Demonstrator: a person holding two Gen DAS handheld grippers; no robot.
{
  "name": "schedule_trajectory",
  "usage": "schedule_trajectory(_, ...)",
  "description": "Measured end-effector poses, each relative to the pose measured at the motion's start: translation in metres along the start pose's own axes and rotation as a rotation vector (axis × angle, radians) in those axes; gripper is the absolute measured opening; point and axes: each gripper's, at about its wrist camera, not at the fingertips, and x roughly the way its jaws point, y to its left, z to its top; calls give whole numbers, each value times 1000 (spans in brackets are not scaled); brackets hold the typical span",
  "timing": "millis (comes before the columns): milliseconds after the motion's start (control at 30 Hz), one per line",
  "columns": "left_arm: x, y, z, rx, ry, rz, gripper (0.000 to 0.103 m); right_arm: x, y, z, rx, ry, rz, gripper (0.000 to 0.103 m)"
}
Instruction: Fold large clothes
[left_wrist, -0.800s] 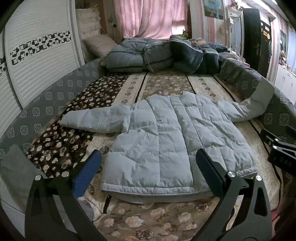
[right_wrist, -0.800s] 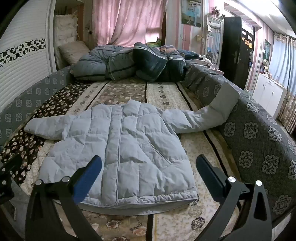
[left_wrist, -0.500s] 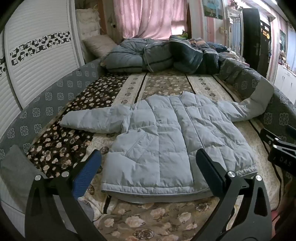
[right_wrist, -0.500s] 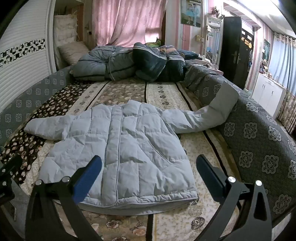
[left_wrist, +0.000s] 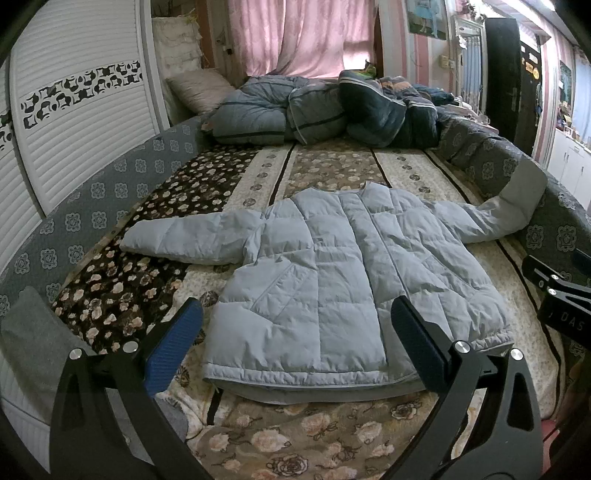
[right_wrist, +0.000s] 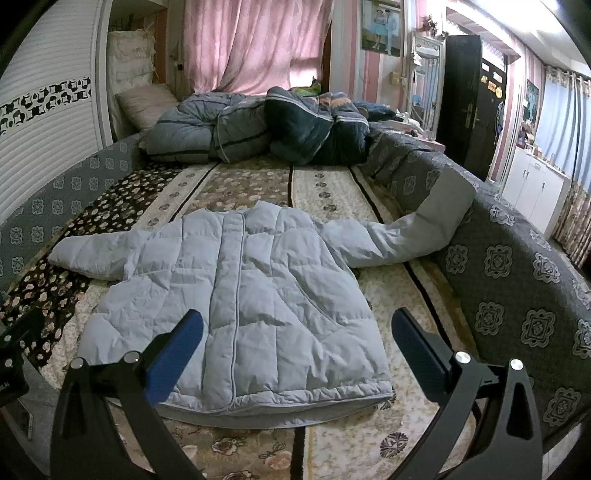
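Flat on bed (left_wrist: 332, 439), unfolded jacket (left_wrist: 332, 280); each hand-held gripper (left_wrist: 295, 332) (right_wrist: 295, 336) wide, empty.

The right gripper (left_wrist: 561, 295) shows what looks like "DAS".

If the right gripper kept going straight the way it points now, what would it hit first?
Most likely the puffer jacket: the open right gripper aims over its hem, toward the lower front panel beside the placket. Nothing stands between the jaws and the fabric, though the exact contact spot is uncertain through the fisheye.
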Motion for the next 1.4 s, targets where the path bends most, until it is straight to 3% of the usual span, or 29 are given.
schedule_trajectory(1400,-4,3,4,-6,-4,-4,100,1,0,1,0,-3,0,102)
